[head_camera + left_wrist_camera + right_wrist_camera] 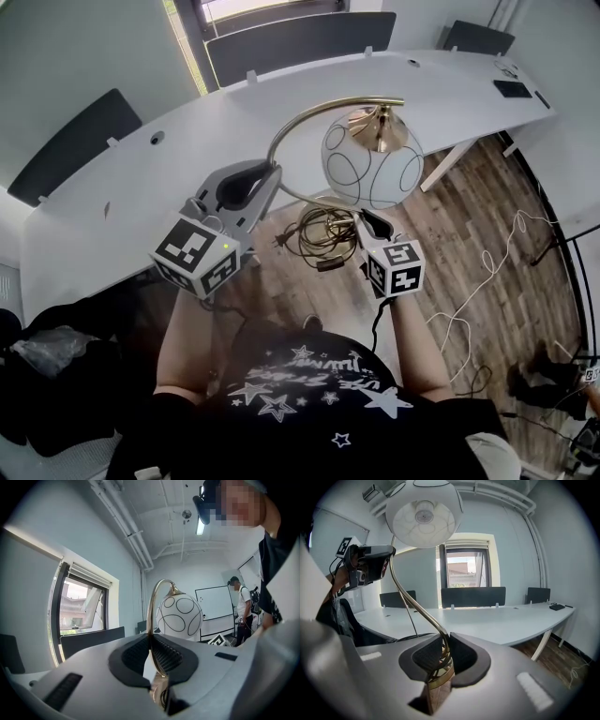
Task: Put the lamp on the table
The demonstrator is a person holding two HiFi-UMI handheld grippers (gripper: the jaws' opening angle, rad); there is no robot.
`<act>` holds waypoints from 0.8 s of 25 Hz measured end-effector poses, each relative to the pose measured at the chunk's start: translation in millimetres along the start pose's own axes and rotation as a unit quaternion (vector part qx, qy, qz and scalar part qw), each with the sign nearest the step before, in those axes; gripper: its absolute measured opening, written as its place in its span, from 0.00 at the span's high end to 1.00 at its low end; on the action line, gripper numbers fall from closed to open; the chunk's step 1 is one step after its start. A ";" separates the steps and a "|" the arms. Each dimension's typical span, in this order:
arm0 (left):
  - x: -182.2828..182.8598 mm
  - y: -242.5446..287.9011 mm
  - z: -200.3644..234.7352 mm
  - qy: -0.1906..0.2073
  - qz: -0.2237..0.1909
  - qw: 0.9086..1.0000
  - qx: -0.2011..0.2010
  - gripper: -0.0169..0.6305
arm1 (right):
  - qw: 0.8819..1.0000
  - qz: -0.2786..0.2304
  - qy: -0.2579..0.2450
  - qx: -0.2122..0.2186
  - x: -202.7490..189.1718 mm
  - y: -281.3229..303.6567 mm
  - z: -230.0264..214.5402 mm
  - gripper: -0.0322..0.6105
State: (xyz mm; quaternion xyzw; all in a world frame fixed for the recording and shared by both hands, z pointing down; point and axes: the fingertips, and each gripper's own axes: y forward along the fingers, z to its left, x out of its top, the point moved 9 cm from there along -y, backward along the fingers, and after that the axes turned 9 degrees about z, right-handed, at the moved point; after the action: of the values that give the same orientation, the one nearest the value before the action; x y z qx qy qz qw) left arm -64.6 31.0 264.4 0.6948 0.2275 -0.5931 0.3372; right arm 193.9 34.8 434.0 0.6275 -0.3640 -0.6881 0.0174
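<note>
The lamp is in the air and not yet on the counter; it is carried by both grippers, I think because it is tall and top-heavy and 1 grip would let it swing. The left gripper has its fingers clamped on the thin brass stem where it begins to curve, and in the left gripper view the stem stands upright between the 2 dark pads. The right gripper has its fingers clamped lower on the same stem, just above the thicker brass foot part, which shows under the pads in the right gripper view. So 1 grip takes the weight near the bottom and the other seems to keep the arch from tipping. The white globe shade hangs from the end of the arch, beyond the tips of the right fingers and to the right of the left fingers, touching neither gripper. A loose coil of cable hangs between the 2 pairs of fingers and below them, over the wooden floor. The counter lies ahead of both pairs of fingers, near but apart from the lamp. I count 1 lamp, 1 globe shade, 1 cable coil, 2 grippers, 1 long white counter, and 3 dark chair backs behind it.
</note>
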 end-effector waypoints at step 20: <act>8.5 95.1 85.3 -0.007 0.008 1.000 -0.020 0.92 | 1.000 0.016 0.004 -0.013 53.3 75.1 -70.9 0.88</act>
State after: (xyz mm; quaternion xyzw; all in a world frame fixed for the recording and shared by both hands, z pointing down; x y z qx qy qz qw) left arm -52.1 -96.3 269.1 0.6855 0.2317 -0.5906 0.3572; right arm 212.2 -80.0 431.6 0.6244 -0.3648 -0.6897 0.0380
